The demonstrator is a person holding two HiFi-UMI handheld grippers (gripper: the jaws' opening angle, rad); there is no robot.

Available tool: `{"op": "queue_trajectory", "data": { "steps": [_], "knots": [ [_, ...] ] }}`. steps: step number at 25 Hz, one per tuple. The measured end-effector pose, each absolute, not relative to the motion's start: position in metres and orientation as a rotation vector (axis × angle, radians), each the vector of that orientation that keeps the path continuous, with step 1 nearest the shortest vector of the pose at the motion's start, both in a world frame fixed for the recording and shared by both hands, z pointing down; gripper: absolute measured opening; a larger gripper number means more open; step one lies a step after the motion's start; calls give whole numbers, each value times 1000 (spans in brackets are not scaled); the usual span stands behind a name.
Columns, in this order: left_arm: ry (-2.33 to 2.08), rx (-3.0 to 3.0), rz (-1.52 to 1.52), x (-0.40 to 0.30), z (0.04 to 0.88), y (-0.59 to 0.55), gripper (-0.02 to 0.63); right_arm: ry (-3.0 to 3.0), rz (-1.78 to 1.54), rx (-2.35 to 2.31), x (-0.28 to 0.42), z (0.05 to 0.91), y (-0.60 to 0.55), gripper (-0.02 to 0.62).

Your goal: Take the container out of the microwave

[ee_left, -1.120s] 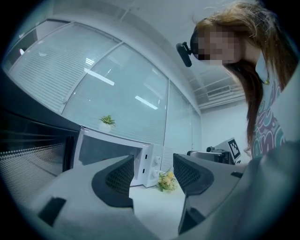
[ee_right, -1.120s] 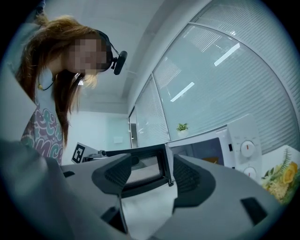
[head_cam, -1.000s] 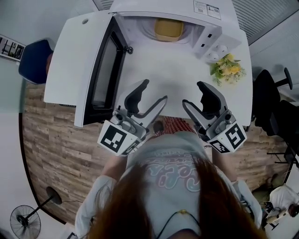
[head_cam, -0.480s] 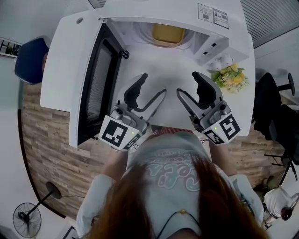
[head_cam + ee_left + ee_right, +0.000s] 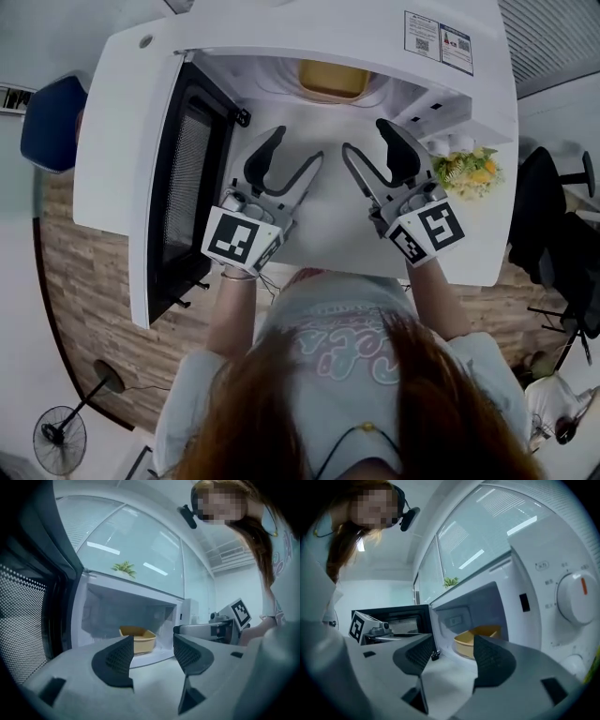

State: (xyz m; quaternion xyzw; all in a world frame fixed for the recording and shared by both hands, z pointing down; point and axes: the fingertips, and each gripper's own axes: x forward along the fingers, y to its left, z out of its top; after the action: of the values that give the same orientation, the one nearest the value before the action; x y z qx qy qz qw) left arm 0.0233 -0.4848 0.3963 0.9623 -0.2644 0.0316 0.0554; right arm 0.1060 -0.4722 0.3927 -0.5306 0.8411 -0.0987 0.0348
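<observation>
A yellow container [image 5: 333, 80] sits inside the white microwave [image 5: 375, 28], whose door [image 5: 178, 178] stands swung open to the left. Both grippers are held level in front of the opening, short of the container. My left gripper [image 5: 298, 148] is open with nothing between its pads. My right gripper [image 5: 366, 139] is wide, its jaws closing slightly, and nothing is between them. The left gripper view has the container [image 5: 138, 639] straight ahead past the left gripper [image 5: 152, 639]. In the right gripper view the container [image 5: 476, 641] lies beyond the right gripper [image 5: 453, 641].
The microwave stands on a white table [image 5: 328, 234]. A bunch of yellow flowers [image 5: 469, 169] lies right of the microwave, next to its control knob [image 5: 576, 597]. A blue chair [image 5: 52, 122] stands at the left, black chairs [image 5: 553, 234] at the right, a fan [image 5: 61, 436] on the floor.
Both grippers have moved forward over the table toward the microwave opening. They stay side by side and hold nothing.
</observation>
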Motion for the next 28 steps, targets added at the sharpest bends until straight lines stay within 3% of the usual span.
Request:
{"op": "queue_trajectory", "data": {
  "steps": [13,28],
  "knots": [
    [-919,2931,322,41,433,-548,252,2573,-417,-1802,117,438,-530,262],
    [-909,2982,484,62,457,-578,252,2543,-385,-1963,116,457,-555,210]
  ]
}}
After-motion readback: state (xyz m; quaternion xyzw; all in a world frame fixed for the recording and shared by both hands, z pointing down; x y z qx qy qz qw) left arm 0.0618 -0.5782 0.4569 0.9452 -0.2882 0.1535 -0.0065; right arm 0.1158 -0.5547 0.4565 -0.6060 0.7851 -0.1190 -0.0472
